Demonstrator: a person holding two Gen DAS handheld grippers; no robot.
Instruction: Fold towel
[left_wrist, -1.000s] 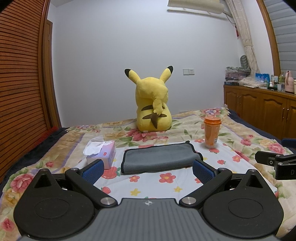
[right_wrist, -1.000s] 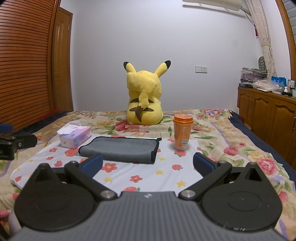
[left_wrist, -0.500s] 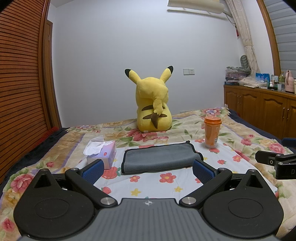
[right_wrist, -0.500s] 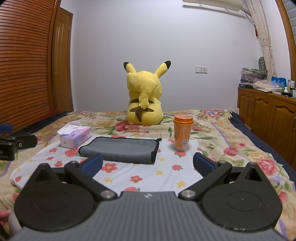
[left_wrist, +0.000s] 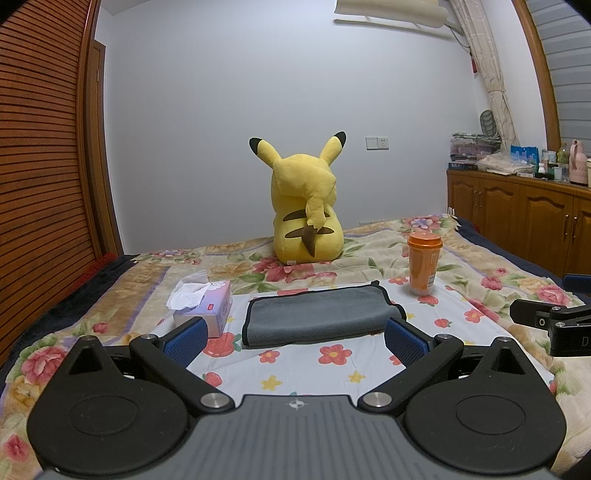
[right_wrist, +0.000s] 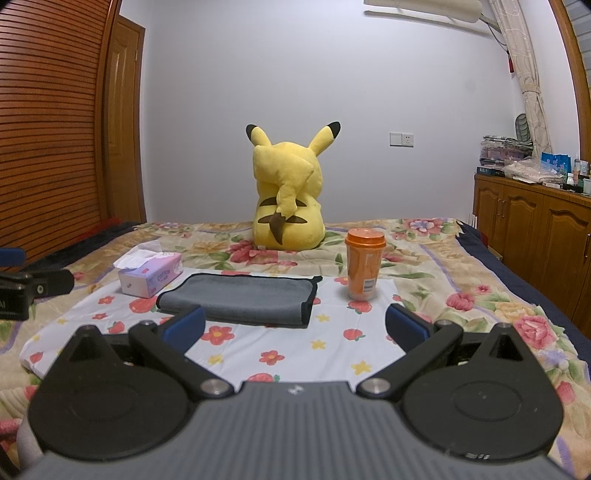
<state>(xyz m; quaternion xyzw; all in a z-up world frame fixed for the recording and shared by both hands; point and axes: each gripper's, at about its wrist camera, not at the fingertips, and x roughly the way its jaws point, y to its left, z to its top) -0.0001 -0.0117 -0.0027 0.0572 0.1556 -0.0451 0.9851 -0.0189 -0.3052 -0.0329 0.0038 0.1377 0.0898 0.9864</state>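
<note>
I am seeing even, soft indoor light in both wrist views, coming from overhead, with a cool bluish cast on the back wall (left_wrist: 221, 129). Shadows are lying faint under the Pikachu plush (right_wrist: 286, 192). Focus is holding sharp; the fisheye is bending the wardrobe (left_wrist: 40, 166) at the edges.

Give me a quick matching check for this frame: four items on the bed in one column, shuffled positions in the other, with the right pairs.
1. grey towel
2. tissue box
3. orange cup
4. Pikachu plush

A. upright, right of the towel
B. sitting farthest back, facing the wall
C. lying folded on the white floral cloth
D. left of the towel, tissue sticking out

Pairs: 1-C, 2-D, 3-A, 4-B
</note>
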